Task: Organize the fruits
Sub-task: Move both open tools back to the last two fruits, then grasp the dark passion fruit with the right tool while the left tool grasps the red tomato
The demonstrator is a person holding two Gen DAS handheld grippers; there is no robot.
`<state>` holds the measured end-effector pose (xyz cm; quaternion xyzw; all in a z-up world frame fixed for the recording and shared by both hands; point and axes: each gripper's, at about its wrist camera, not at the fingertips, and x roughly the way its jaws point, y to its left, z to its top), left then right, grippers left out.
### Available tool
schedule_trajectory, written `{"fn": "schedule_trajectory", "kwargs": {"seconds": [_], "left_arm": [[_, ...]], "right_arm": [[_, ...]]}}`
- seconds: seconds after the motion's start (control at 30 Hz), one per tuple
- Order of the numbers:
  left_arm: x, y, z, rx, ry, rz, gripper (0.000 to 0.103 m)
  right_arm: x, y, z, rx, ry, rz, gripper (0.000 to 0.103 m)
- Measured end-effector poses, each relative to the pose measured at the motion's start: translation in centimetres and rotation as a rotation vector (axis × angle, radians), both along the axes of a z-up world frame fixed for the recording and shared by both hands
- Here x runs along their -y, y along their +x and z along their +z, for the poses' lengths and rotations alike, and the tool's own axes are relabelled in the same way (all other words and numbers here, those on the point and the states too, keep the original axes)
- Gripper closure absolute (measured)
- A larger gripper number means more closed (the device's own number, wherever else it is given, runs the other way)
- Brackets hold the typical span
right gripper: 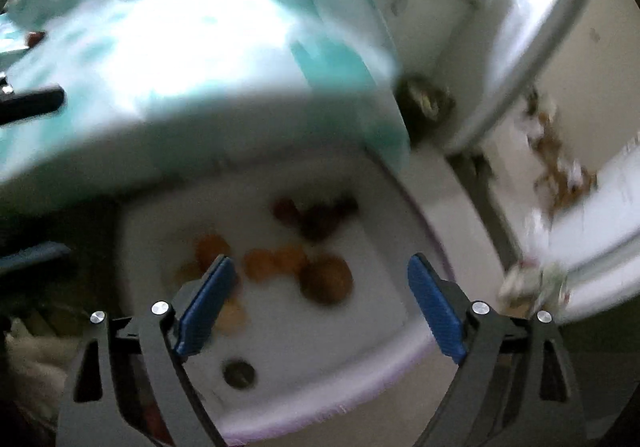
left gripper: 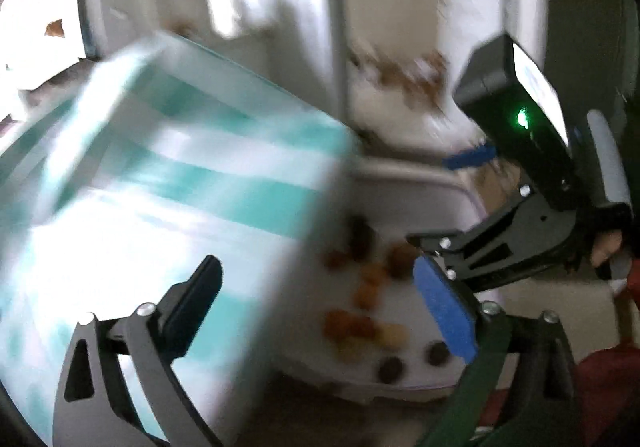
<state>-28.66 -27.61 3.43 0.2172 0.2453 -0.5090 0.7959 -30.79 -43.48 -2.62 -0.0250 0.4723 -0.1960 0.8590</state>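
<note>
Item: white square plastic tray (right gripper: pixel 384 331), holding blurred orange and dark round fruits (right gripper: pixel 326 279); teal-and-white striped box (right gripper: pixel 200 59) beside it

Left gripper (left gripper: pixel 320 311): jaws apart, nothing between
Right gripper (right gripper: pixel 320 307): jaws apart, empty, above the fruits

Step, judged: between picks; next calls for choosing one fruit and descending onto it

Writing: none legible; frames blurred

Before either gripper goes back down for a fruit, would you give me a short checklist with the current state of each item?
1. Left gripper open, nothing between its pads: ok.
2. Right gripper open and empty: ok.
3. Fruits lying inside the white tray: ok.
4. Teal-and-white box clear of the tray: not ok, it covers one side.
5. Fruit types distinguishable: cannot tell, both views are blurred.
</note>
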Motion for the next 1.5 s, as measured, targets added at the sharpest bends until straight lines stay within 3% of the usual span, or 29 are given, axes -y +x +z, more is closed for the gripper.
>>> {"fn": "schedule_trajectory", "kwargs": {"seconds": [0.13,0.3,0.4,0.47,0.57,0.63,0.77,0.93,1.07,1.2,1.23,1.27,1.37,1.5], "left_arm": [[-7.8,5.5,2.8,0.077,-0.098,0.243,0.002],[-19.3,16.8,4.2,0.090,-0.157,0.715,0.002],[-25.2,23.7,4.4,0.051,-0.166,0.950,0.002],[-29.1,28.2,4.6,-0.021,-0.185,1.094,0.002],[-34.1,33.1,4.9,-0.105,-0.257,1.244,0.002],[-36.2,35.1,5.1,-0.110,-0.300,1.301,0.002],[-39.3,36.0,4.4,-0.097,-0.437,1.344,0.002],[-38.3,35.1,4.0,0.046,-0.402,1.272,0.002],[-39.0,36.1,3.1,-0.022,-0.403,1.266,0.002],[-39.4,36.3,2.8,-0.033,-0.413,1.259,0.002],[-39.3,36.3,2.7,-0.029,-0.410,1.257,0.002],[-39.3,36.2,2.7,-0.028,-0.407,1.256,0.002],[-39.3,36.0,2.7,-0.039,-0.418,1.247,0.002],[-38.3,35.7,2.8,-0.056,-0.399,1.187,0.002]], "right_arm": [[-6.2,6.5,3.4,0.130,0.022,0.156,0.016],[-15.0,17.7,3.7,0.186,0.182,0.355,0.016],[-19.8,24.2,2.2,0.161,0.223,0.443,0.016],[-22.9,28.7,1.4,0.135,0.255,0.485,0.016],[-26.0,34.0,1.2,0.115,0.327,0.520,0.016],[-27.7,36.5,1.4,0.114,0.355,0.544,0.016],[-30.9,40.0,0.9,0.094,0.310,0.602,0.016],[-34.1,44.4,0.8,0.065,0.260,0.665,0.024],[-36.3,46.7,0.8,0.045,0.234,0.708,0.032],[-38.1,47.5,1.2,0.056,0.165,0.754,0.037],[-38.2,47.4,1.3,0.062,0.154,0.758,0.046],[-38.3,47.2,1.4,0.068,0.142,0.764,0.062],[-37.3,45.9,1.9,0.099,0.110,0.735,0.062],[-32.8,43.5,3.1,0.178,0.176,0.613,0.062]]}}
